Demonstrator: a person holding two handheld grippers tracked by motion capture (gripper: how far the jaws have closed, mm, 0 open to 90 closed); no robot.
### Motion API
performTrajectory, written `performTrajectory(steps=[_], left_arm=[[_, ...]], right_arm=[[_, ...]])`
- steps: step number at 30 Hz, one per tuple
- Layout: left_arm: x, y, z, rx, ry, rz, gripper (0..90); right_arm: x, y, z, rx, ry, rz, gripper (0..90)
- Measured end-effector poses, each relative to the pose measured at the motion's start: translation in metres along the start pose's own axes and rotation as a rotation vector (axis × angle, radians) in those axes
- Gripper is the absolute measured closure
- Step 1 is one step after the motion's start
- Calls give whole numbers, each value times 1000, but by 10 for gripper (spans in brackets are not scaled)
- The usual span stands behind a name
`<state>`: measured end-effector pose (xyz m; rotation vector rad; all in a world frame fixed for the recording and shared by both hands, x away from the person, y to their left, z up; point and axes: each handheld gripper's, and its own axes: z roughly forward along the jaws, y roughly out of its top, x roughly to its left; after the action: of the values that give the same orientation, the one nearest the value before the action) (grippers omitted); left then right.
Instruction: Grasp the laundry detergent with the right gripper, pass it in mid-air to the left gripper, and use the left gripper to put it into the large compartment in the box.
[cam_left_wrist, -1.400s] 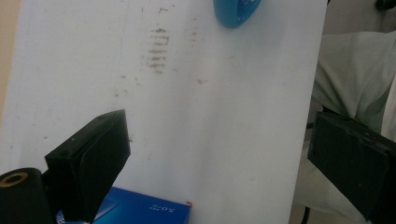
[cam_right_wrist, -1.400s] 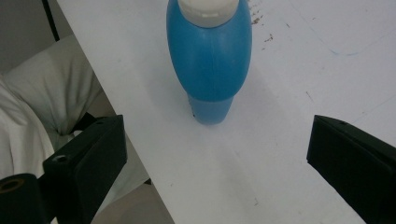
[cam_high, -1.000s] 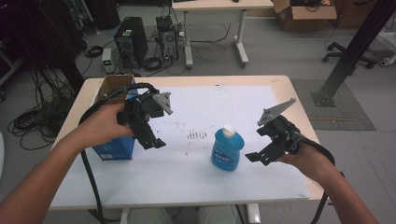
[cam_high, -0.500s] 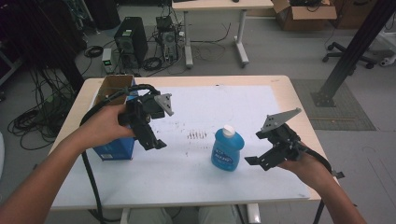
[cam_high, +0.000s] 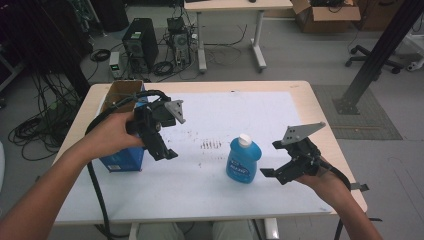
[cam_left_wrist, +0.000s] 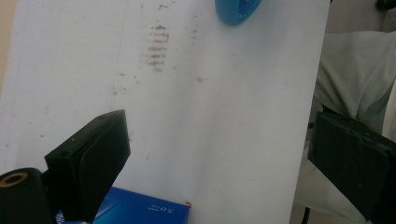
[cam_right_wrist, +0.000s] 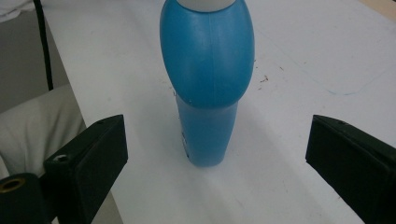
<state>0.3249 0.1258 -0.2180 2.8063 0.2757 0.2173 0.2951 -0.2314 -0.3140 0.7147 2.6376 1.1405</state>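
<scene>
A: Where are the hands?

B: The left hand (cam_high: 112, 134) is up over the left side of the tabletop (cam_high: 300, 90). It holds the left claw (cam_high: 162, 147), which tips down at the white sheet (cam_high: 220, 110). The right hand (cam_high: 325, 182) is low, by the right front corner. Its right claw (cam_high: 274, 176) points left at the bottle (cam_high: 243, 160).

A: Are the claws open or closed?

B: Both are spread wide. Nothing is in them. In the right claw view the bottle (cam_right_wrist: 208, 84) stands in the gap between the two jaws, a bit ahead of them, not touching.

A: Where is the bottle?

B: It stands up straight on the white sheet, near the middle front. It is blue with a white cap (cam_high: 244, 140).

A: Is there room to move?

B: Yes. The sheet is bare around the bottle, with just some little brown marks (cam_high: 211, 145) near it. The front edge of the tabletop is close to the right hand. In the left claw view the sheet edge (cam_left_wrist: 308, 112) runs down the right side.

A: Any boxes?

B: A blue box (cam_high: 122, 160) sits at the left, just under the left hand. Behind it is a brown box (cam_high: 120, 90) with an open top. I cannot tell what is in it.
</scene>
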Motion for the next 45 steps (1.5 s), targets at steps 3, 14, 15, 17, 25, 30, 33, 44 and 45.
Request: performTrajectory(steps=[3, 14, 15, 17, 25, 30, 33, 44, 45], left_arm=[[0, 0, 0, 0, 0, -1, 61], [0, 0, 1, 0, -1, 0, 61], [0, 0, 1, 1, 0, 1, 61], [0, 0, 1, 1, -1, 0, 61], [1, 1, 2, 5, -4, -1, 61], [1, 1, 3, 4, -4, -3, 61], [1, 1, 3, 3, -5, -5, 61], [2, 0, 3, 3, -3, -7, 60], [2, 0, 3, 4, -4, -6, 60]], right_arm=[[0, -3, 1, -18, 2, 1, 53], [0, -14, 7, -73, 3, 11, 52], [0, -16, 8, -85, 3, 11, 52], [0, -18, 9, -96, 3, 15, 52], [-3, -26, 11, -130, 1, 18, 53], [-4, -29, 13, -153, 4, 20, 53], [-5, -32, 15, -167, 8, 23, 54], [-4, -37, 16, -207, 1, 16, 55], [-4, -38, 16, -213, 1, 15, 55]])
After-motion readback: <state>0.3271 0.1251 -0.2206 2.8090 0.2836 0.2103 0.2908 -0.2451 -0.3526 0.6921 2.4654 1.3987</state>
